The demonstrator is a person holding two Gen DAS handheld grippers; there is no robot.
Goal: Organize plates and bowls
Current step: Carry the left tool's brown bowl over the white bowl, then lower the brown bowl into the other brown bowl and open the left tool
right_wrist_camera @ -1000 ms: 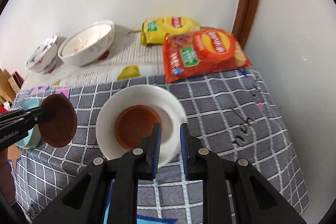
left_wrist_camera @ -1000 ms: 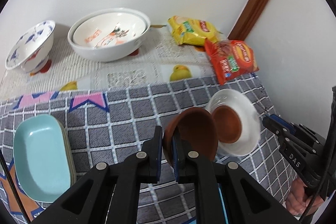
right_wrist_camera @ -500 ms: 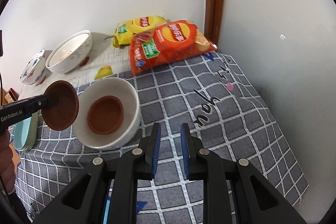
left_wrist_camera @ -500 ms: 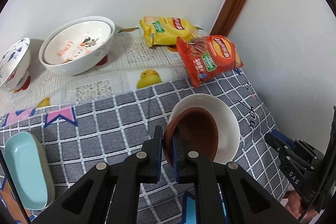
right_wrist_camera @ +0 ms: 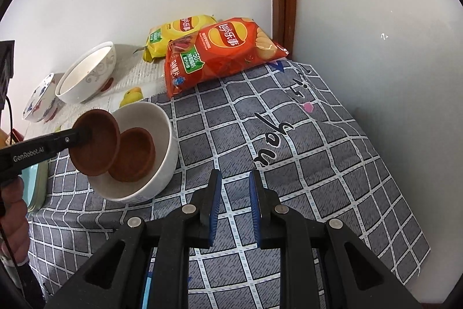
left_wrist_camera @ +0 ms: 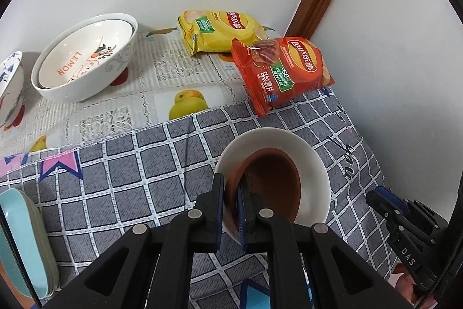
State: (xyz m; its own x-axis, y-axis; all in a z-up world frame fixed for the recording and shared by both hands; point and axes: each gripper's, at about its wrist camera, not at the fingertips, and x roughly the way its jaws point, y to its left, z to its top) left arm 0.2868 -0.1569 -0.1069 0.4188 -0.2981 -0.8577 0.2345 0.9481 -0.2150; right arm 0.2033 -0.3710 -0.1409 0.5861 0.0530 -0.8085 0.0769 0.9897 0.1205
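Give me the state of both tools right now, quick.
Left tool: shut on the rim of the brown dish, tilted over the white bowl.
Right tool: open, holding nothing.

Bright even indoor light, soft shadows, sharp focus, strong fisheye edge distortion, dark vignette.

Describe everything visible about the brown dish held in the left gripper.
The brown dish is small, round and shallow, matte like terracotta, with a raised rim. The left gripper is shut on its rim, holding it tilted steeply, nearly on edge, over the near side of the white bowl. A second brown dish like it already lies inside that bowl. Whether the held dish touches the bowl or the other dish cannot be told.
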